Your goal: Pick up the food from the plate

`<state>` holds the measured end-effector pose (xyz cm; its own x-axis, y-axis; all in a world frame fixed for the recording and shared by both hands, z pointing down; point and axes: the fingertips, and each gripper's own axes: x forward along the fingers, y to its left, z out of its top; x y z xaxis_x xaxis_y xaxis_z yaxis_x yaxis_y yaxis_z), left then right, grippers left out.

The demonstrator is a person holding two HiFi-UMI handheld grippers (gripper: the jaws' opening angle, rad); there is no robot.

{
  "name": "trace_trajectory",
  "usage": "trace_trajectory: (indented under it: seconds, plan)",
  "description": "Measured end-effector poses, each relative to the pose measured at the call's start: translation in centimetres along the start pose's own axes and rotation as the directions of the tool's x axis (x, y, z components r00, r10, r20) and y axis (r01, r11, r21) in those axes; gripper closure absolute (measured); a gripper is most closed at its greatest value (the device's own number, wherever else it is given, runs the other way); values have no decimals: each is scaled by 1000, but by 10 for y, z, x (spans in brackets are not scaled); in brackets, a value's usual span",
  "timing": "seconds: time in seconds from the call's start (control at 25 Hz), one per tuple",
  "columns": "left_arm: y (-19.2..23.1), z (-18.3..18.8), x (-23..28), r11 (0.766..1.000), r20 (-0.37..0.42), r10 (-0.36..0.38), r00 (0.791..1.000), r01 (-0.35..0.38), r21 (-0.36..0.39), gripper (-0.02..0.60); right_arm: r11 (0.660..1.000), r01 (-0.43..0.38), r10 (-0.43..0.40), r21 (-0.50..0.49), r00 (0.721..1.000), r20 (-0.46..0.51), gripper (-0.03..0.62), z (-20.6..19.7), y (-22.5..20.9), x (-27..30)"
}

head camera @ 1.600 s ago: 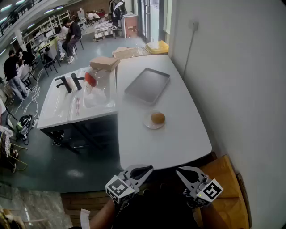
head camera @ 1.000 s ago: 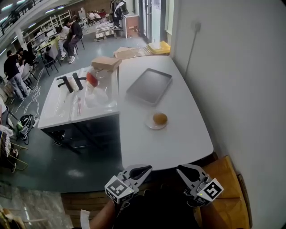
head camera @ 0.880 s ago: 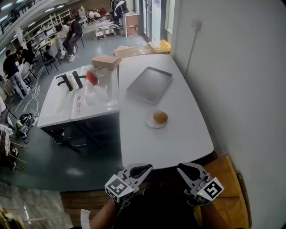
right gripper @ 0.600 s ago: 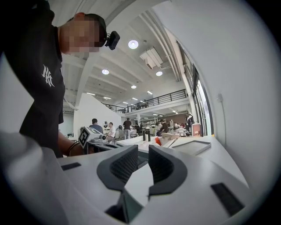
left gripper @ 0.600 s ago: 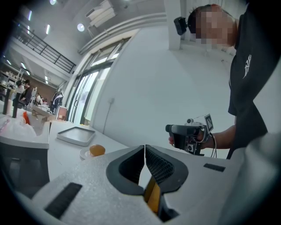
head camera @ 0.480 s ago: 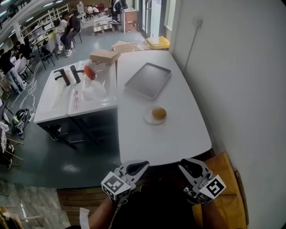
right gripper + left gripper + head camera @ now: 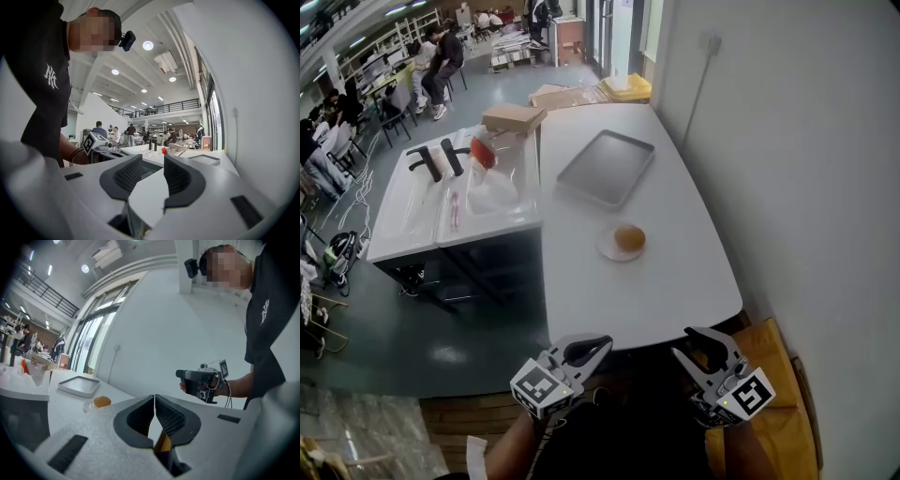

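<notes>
A round golden bun (image 7: 629,236) lies on a small white plate (image 7: 609,251) in the middle of the white table (image 7: 675,291); the left gripper view shows the bun (image 7: 101,401) far ahead on that plate (image 7: 88,406). Both grippers hang near the person's body, short of the table's near edge and well away from the bun. My left gripper (image 7: 602,341) (image 7: 154,397) is shut, its pads touching with nothing between them. My right gripper (image 7: 697,343) (image 7: 153,163) has just been opening; a gap shows between its pads, and nothing is in it.
A grey metal tray (image 7: 606,168) lies on the table beyond the plate. To the left stands a second white table (image 7: 422,220) with dark bottles, a plastic bag and a cardboard box (image 7: 513,117). A white wall runs along the right. People sit far back left.
The right gripper's jaws have parted from shut to a clear gap. Both grippers have stayed low by the table's near edge, and the bun and plate have not moved.
</notes>
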<state>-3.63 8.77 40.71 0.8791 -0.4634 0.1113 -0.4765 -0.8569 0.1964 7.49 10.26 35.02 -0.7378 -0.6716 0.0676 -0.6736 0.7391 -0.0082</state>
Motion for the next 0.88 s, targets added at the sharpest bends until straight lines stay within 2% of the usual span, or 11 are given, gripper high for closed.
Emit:
trace_trajectory:
  seconds: [0.36,0.88]
  plan:
    - [34,1,18,999,-13,43,999,-43,3,572,998,-53,53,16,999,-5,474,-7,-28,29]
    - [95,-3,59,998,-52,61,997,-61,-1,572,995,-100,100,6,995,-29,423,-16,-87,87]
